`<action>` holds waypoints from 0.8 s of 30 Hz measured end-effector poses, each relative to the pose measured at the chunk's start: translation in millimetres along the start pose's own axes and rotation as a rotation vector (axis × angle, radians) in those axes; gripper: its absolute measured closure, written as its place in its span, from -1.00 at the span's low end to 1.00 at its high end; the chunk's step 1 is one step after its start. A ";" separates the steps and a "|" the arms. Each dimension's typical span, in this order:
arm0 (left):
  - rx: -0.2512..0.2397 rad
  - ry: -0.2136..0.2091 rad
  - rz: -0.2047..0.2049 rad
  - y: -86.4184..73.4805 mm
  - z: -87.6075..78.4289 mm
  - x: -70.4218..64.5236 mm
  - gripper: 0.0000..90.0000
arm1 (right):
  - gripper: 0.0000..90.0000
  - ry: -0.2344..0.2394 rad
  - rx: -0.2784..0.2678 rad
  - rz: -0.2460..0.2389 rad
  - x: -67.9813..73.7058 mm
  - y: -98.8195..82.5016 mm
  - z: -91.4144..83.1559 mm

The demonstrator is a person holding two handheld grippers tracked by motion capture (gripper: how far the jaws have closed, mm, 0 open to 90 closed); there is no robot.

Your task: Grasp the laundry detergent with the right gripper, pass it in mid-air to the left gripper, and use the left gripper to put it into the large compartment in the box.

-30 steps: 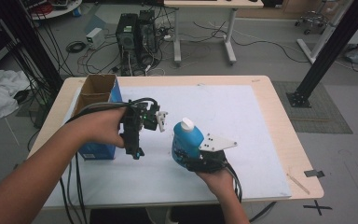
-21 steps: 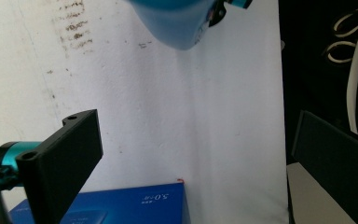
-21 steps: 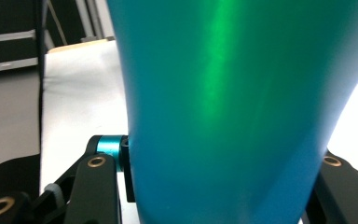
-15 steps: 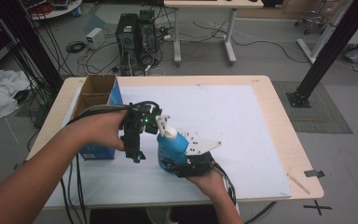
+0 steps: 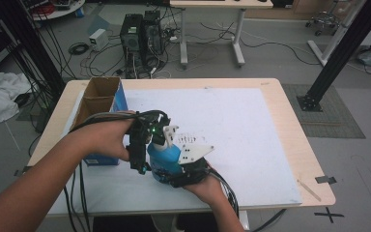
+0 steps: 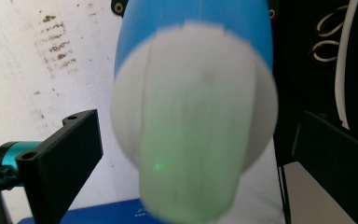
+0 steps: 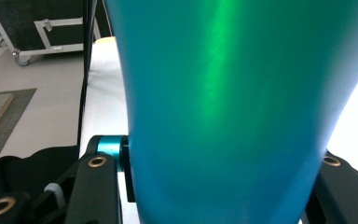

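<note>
While the right gripper (image 5: 171, 166) stayed clamped on the body of the blue bottle (image 5: 164, 157), just right of the blue cardboard box (image 5: 101, 104) on the white table mat (image 5: 251, 130), the left gripper (image 6: 186, 154) stood with jaws apart on either side of the bottle's white cap (image 6: 193, 116), not yet pressing. This looked like uncapping; next the left jaws needed to close squarely on the cap, then twist.

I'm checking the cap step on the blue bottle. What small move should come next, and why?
Probably close the left gripper on the white cap: its jaws stand open either side of it, while the right gripper clamps the blue bottle.
</note>
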State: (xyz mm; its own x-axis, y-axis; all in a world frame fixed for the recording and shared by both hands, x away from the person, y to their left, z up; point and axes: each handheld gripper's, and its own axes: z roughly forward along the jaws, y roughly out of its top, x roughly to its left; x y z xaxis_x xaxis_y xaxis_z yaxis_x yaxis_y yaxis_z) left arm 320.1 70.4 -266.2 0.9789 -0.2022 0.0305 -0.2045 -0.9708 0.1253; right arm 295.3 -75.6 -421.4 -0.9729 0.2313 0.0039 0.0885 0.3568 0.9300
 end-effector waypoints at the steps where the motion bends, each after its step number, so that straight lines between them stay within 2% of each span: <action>1: 0.004 -0.002 0.000 0.6 0.6 -0.6 -0.96 | -0.01 0.003 0.000 -0.003 0.2 0.8 1.6; 11: 0.017 -0.008 0.017 1.5 3.7 -3.5 -0.96 | -0.01 0.043 0.001 -0.026 4.0 12.4 16.8; 13: 0.020 0.008 0.020 0.7 3.6 -4.8 -0.96 | -0.01 0.048 0.002 -0.030 4.6 12.8 18.8; 19: 0.039 0.004 0.023 -0.8 4.2 -6.6 -0.94 | -0.01 0.047 0.004 -0.029 4.6 12.3 21.1; 21: 0.038 0.005 0.024 -0.5 3.4 -6.9 -0.80 | 0.00 0.047 0.005 -0.027 4.9 12.4 21.0; 24: 0.038 0.014 0.029 0.7 2.6 -7.3 -0.78 | 0.00 0.049 0.007 -0.027 5.4 12.5 21.0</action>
State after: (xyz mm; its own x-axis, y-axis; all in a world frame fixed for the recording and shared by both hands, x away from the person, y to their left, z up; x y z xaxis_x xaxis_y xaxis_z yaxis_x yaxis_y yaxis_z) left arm 312.8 70.8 -268.8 0.9723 -0.2291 0.0471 -0.2325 -0.9688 0.0860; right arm 295.7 -51.0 -417.5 -0.9841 0.1774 -0.0027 0.0638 0.3684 0.9275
